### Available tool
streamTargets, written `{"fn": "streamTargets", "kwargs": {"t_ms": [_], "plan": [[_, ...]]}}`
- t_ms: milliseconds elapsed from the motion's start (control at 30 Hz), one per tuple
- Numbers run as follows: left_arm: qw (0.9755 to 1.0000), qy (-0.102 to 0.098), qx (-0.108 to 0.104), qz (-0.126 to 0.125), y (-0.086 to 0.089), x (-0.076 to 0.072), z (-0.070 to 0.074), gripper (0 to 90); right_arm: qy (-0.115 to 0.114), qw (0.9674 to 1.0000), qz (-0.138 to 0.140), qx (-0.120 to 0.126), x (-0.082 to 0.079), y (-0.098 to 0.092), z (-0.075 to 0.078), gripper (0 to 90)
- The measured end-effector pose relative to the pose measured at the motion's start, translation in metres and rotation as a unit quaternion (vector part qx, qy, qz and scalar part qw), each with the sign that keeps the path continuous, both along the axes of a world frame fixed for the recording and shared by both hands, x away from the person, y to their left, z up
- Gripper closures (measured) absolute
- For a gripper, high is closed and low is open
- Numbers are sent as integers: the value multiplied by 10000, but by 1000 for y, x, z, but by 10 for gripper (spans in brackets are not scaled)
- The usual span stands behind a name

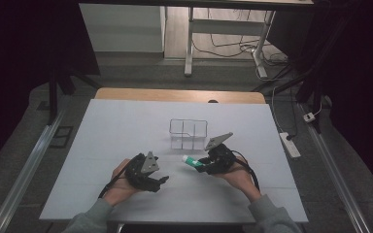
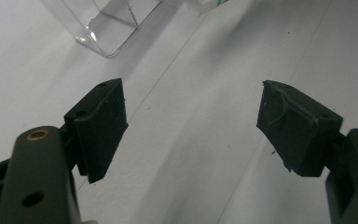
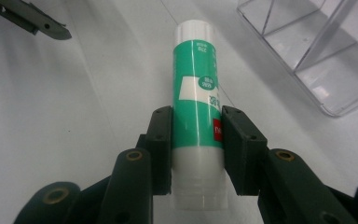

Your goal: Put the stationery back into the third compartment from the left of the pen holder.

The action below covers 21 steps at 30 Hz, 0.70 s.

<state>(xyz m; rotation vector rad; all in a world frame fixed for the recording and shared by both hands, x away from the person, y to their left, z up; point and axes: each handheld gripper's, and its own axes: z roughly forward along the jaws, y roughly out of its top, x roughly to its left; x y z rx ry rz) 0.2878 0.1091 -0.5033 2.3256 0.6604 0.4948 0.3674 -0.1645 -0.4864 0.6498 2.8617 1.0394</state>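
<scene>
A green and white glue stick [image 3: 196, 98] lies lengthwise between the two pads of my right gripper [image 3: 196, 151], which is shut on it. From above, the glue stick [image 1: 192, 160] pokes out to the left of the right gripper [image 1: 205, 165], just in front of a clear divided organiser box [image 1: 188, 133]. My left gripper [image 1: 162, 180] is held low over the white table, left of the glue stick. Its jaws stand wide apart in its own view, left gripper [image 2: 191, 128], with bare table between them.
The clear box [image 3: 317, 51] sits close on the right of the glue stick, and a corner of the clear box [image 2: 109, 28] lies ahead of the left gripper. The white board [image 1: 102, 145] covers a wooden table. Cables and a power strip [image 1: 290, 144] lie on the floor to the right.
</scene>
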Motion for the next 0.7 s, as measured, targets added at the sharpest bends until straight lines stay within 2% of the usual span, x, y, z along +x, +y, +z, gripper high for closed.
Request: {"fn": "streamTargets", "kwargs": {"t_ms": [333, 433, 533, 700], "plan": [[9999, 30, 91, -112, -12, 4, -3, 233, 120, 9999, 94, -7, -2, 10, -5, 645], [9998, -26, 129, -164, -16, 5, -3, 234, 173, 9998, 133, 14, -2, 12, -5, 645], [9995, -90, 176, -231, -21, 7, -3, 239, 281, 9992, 238, 136, -3, 16, -5, 645], [9986, -204, 272, -394, -28, 7, -3, 256, 398, 9982, 427, 117, -6, 25, -6, 645]]}}
